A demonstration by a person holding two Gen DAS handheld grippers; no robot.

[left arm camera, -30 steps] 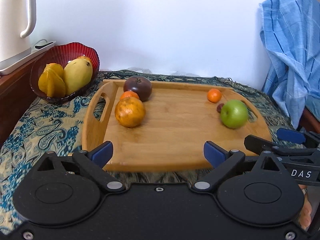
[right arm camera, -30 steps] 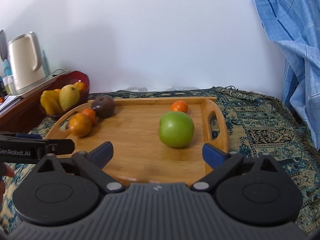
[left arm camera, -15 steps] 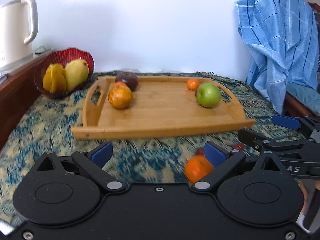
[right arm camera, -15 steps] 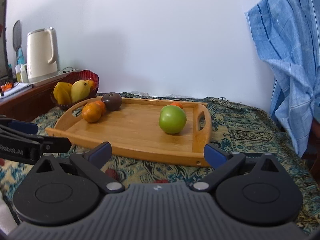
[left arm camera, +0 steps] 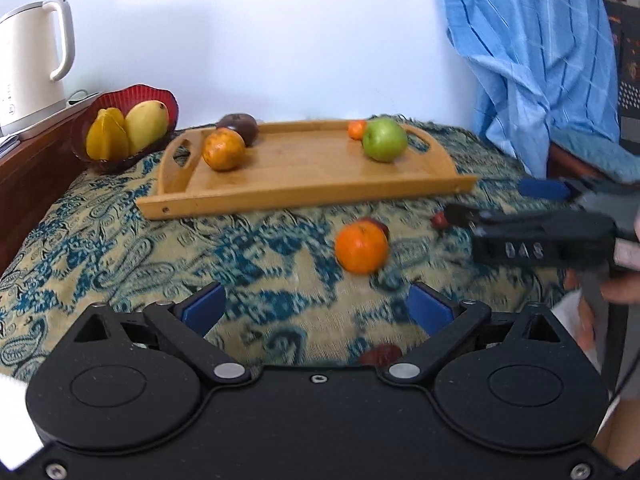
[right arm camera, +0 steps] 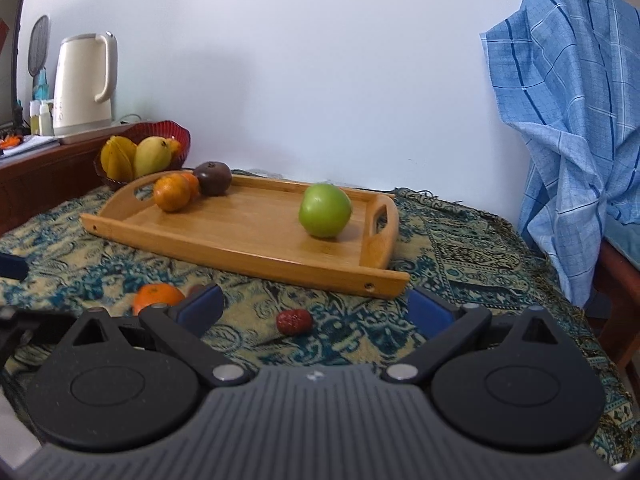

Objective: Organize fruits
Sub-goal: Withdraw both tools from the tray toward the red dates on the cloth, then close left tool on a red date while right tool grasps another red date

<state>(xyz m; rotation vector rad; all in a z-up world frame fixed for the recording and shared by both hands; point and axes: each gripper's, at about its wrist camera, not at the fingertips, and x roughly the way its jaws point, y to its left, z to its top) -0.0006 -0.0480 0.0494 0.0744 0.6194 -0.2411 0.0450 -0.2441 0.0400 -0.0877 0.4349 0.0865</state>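
A wooden tray lies on the patterned cloth. It holds a green apple, a large orange, a dark round fruit and a small orange. A loose orange and small red fruits lie on the cloth in front of the tray. My left gripper is open and empty, held back from the loose orange. My right gripper is open and empty, with a red fruit between its fingers' line; it also shows in the left wrist view.
A red bowl with a mango and a star fruit stands left of the tray. A white kettle stands on a wooden shelf at the left. A blue cloth hangs at the right.
Both grippers have pulled back from the tray toward the near side. The loose orange and red fruits on the cloth have come into view. Both grippers stay open.
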